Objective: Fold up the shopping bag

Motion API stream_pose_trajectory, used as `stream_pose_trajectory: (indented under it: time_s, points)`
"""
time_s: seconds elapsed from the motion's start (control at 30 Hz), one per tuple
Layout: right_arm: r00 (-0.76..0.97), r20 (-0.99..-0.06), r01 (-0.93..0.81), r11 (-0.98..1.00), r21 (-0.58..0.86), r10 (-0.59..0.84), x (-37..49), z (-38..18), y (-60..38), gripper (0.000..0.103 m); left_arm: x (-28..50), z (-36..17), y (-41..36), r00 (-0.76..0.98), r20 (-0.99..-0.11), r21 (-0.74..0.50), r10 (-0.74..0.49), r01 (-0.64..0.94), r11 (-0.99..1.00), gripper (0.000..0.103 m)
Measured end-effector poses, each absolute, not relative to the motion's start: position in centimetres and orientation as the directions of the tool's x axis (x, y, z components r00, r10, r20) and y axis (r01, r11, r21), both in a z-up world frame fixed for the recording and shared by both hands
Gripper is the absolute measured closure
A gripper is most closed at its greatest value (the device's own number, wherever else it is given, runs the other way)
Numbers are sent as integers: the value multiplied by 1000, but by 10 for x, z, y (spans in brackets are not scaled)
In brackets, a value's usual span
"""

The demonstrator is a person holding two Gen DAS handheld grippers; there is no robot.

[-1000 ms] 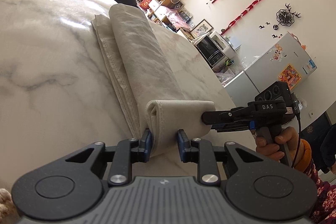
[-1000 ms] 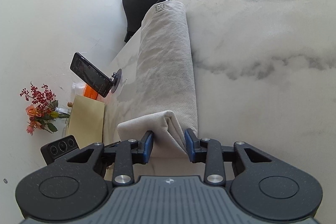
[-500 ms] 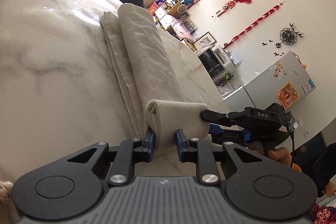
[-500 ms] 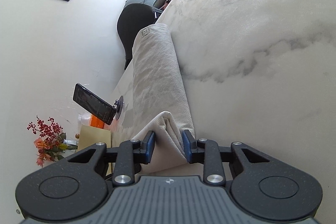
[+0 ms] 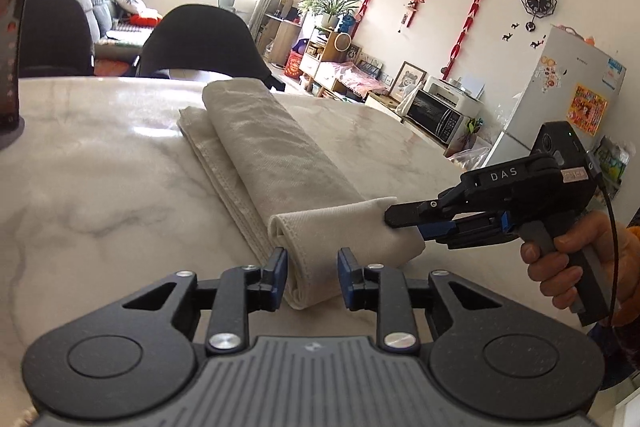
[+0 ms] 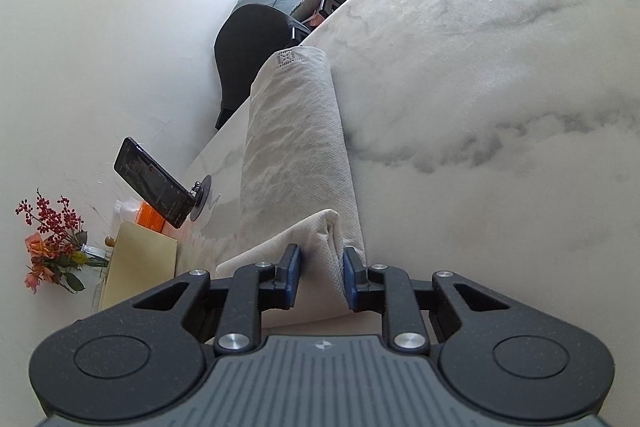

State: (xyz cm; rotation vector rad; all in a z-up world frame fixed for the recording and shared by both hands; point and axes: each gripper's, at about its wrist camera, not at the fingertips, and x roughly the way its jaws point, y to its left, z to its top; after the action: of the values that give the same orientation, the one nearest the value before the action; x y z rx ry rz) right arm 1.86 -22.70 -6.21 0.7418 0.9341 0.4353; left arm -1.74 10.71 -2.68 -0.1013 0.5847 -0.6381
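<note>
The left claw (image 5: 312,277) is clenched on the near end of the shopping bag (image 5: 276,163), its blue pads pinching the left part of the turned-up edge of cloth. The bag lies on the marble counter (image 5: 100,187) as a long narrow strip, already folded lengthwise into several layers. Seen from this claw, its long axis runs straight ahead and away, ending near the far rim of the counter by the black chairs (image 5: 200,39). The near end is rolled or doubled over, so that a short flap stands up off the strip.

Further right, the right claw (image 5: 394,217) grips the same flap at its right edge, coming in from the side, across the strip. In its own camera the right claw (image 6: 319,277) is closed on a bunched ridge of cloth, and the bag (image 6: 296,147) stretches away from it toward a stitched patch at the far end.

Both claws are at the near end, side by side, neither nearer the far end. I judge the next move is to carry this held end forward along the strip, toward the far end, and lay it down there. The phone on a stand (image 6: 154,183) sits to the left side, apart from the bag.
</note>
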Motion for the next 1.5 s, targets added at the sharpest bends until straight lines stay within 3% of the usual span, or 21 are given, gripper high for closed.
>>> stream_pose_trajectory:
  time_s: [0.13,0.5,0.6,0.87,1.1,1.5]
  points:
    - [535,-566,-27,682,731,627,19,-62,-226,79,-23,-13,97,657,-432,-188,-618,604,774,63]
    - [535,-557,-91,699,709,635,17,-60,-224,76,1,-37,53,591,-536,-103,-602,662,742,64]
    - [572,-575,-164,768,619,585,6,-48,-220,68,5,-40,58,578,-541,-139,-611,655,743,64]
    - [698,-530,-354,875,330,482,-21,-17,-194,68,3,-43,59,584,-532,-129,-613,660,740,64]
    - [708,-570,-425,896,128,417,-17,-24,-160,71,3,-43,61,583,-523,-141,-622,660,738,64]
    - [663,-626,-456,884,99,412,-8,-38,-159,70,5,-44,63,569,-523,-165,-635,663,730,63]
